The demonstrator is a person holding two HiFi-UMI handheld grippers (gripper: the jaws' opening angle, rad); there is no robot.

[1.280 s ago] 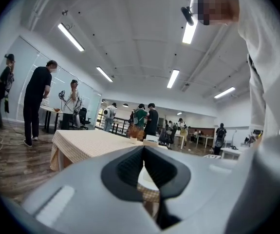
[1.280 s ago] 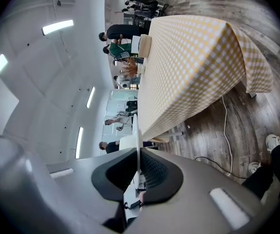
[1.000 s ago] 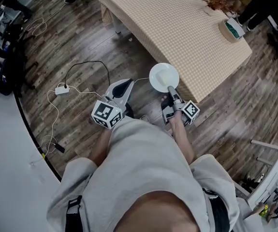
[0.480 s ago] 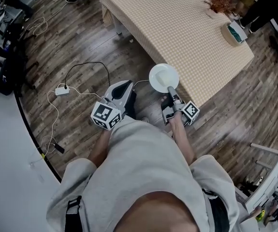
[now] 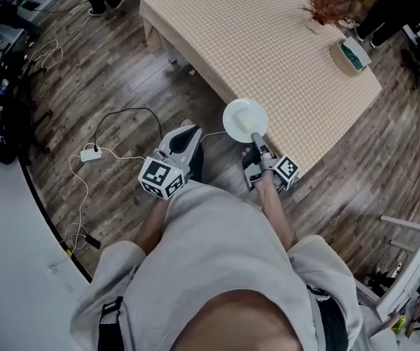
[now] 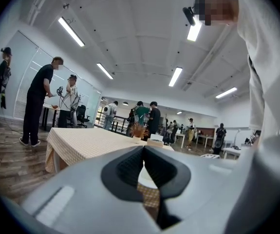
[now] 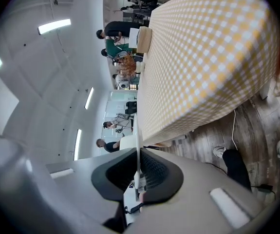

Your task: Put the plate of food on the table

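Since a second ago the wood floor (image 5: 122, 72) and the checked-cloth tabletop (image 5: 268, 42) have slid down and to the left in the head view. The white plate (image 5: 245, 119), at mid-frame, now overlaps the tabletop's near edge a little more than before, though it is carried and not set down. The right tool (image 5: 256, 136) stays pinched on the plate's near rim, while the left tool (image 5: 188, 134), left of centre above the floor, has its jaws pressed together on nothing. The white power strip (image 5: 89, 153) lies lower in the frame than it did.
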